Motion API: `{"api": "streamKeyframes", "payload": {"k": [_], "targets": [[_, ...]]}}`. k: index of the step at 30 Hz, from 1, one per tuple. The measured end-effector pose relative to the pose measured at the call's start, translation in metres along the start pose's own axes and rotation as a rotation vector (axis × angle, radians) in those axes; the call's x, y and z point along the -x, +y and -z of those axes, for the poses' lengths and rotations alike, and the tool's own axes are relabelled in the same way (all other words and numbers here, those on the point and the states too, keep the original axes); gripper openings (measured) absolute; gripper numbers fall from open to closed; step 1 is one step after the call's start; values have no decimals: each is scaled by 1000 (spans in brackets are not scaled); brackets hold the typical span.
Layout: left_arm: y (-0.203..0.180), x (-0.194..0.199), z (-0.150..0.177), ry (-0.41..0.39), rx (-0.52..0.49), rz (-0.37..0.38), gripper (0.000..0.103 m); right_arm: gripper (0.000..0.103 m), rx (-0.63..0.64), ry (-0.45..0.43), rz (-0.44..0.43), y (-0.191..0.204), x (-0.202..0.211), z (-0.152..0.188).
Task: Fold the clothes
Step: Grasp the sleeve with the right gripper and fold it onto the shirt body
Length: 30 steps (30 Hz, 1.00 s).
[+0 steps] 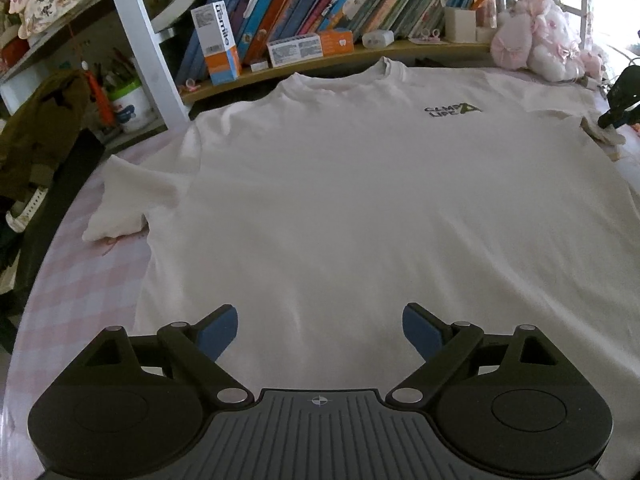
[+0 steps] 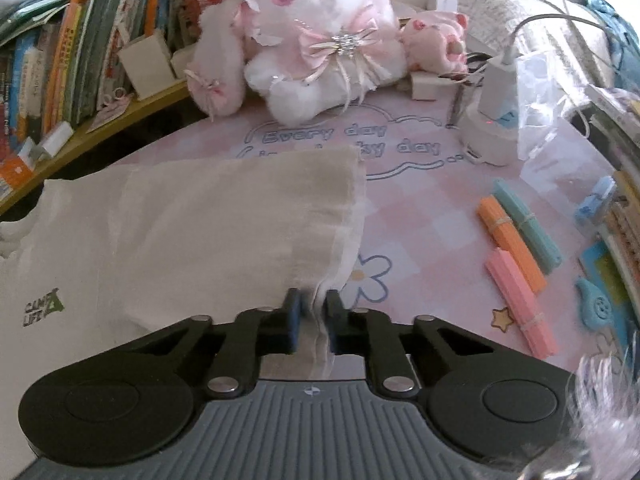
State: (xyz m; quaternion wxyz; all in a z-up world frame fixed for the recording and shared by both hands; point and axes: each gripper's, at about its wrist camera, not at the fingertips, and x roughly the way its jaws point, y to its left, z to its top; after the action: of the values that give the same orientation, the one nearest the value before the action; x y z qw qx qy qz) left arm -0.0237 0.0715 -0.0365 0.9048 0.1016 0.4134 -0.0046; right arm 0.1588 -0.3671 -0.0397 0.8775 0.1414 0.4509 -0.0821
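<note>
A: Nearest the lens in the left wrist view?

B: The left gripper, a black two-finger tool with blue pads, jaws spread wide with nothing between them. It sits low centre, over the bottom hem area of the white short-sleeved cotton T-shirt.

A: And the shirt itself?

B: Spread flat, front up, filling the middle of the frame on the pink checked tablecloth. Collar toward the top, a small dark chest logo at upper right. One sleeve juts out at centre left, its end partly turned under.

A: The right side?

B: In the right wrist view the right gripper sits at bottom centre, jaws drawn narrow and pinching the lower corner of the other sleeve. Cloth bunches between the pads.

A: Room to move?

B: Bare cloth at the lower left of the left view. In the right view, open tablecloth runs right of the sleeve up to three rubber-banded bundles of orange, teal and pink sticks at centre right.

A: Edges?

B: The sleeve's far hem nears the printed lettering. A white and pink plush rabbit lies at top centre, beside a white charger block on a round base at upper right.

A: Containers?

B: A wooden shelf along the top holds leaning books and an upright white and orange carton. A white tub at upper left holds pens.
</note>
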Motion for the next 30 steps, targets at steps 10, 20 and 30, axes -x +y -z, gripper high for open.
{"api": "streamKeyframes", "payload": {"k": [10,20,30], "targets": [[27,9,12,-16,56,-20,92,6,84,-125,-23,49,28,-28],[62,7,29,19,159,-2,92,54,444,-108,-319,202,42,6],[75,7,40,32,209,-8,92,64,470,-8,-392,181,45,33]]}}
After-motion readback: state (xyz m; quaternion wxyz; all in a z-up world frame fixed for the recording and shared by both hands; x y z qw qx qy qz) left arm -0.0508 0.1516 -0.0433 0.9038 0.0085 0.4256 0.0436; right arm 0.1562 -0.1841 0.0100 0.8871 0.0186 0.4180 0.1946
